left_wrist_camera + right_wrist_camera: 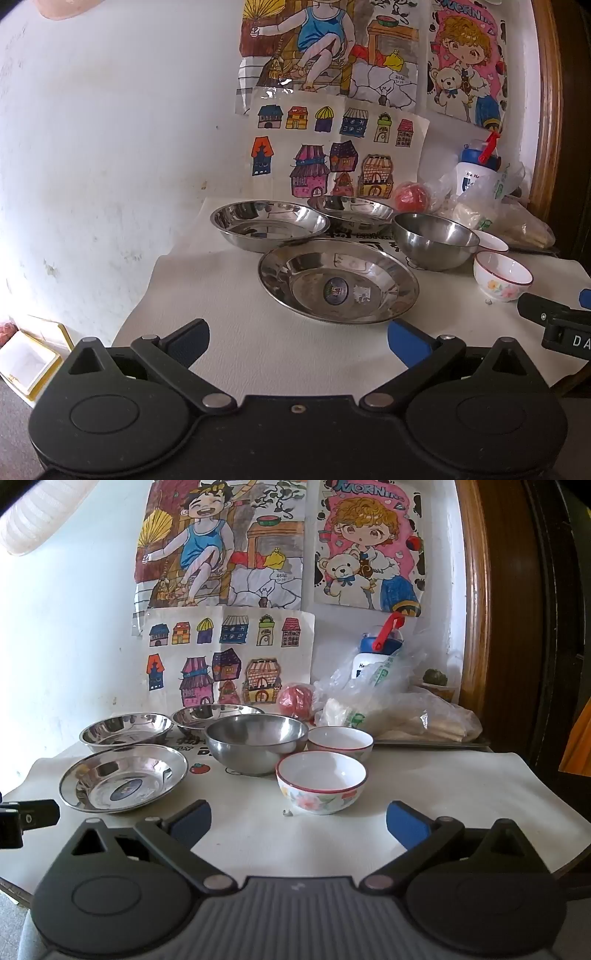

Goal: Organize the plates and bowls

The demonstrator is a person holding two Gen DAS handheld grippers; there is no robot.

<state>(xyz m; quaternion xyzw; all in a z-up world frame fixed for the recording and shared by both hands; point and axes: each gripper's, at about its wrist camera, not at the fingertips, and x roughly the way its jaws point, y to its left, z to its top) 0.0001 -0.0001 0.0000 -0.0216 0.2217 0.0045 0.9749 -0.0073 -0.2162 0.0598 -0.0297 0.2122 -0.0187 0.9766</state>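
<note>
Three steel plates sit on the white table: a near one with a sticker (338,280) (123,777), a far left one (269,225) (125,729) and a far one (351,212) (218,712). A steel bowl (434,240) (256,742) stands right of them. Two white floral bowls follow: a near one (502,277) (321,781) and a far one (491,242) (340,740). My left gripper (298,341) is open and empty just before the near plate. My right gripper (298,821) is open and empty just before the near floral bowl.
Plastic bags (391,709), a white bottle with a blue cap (373,657) and a red ball (295,701) crowd the back right on a tray (432,742). Drawings cover the wall (110,147). A wooden frame (476,590) stands at right. The table edge (133,317) drops off at left.
</note>
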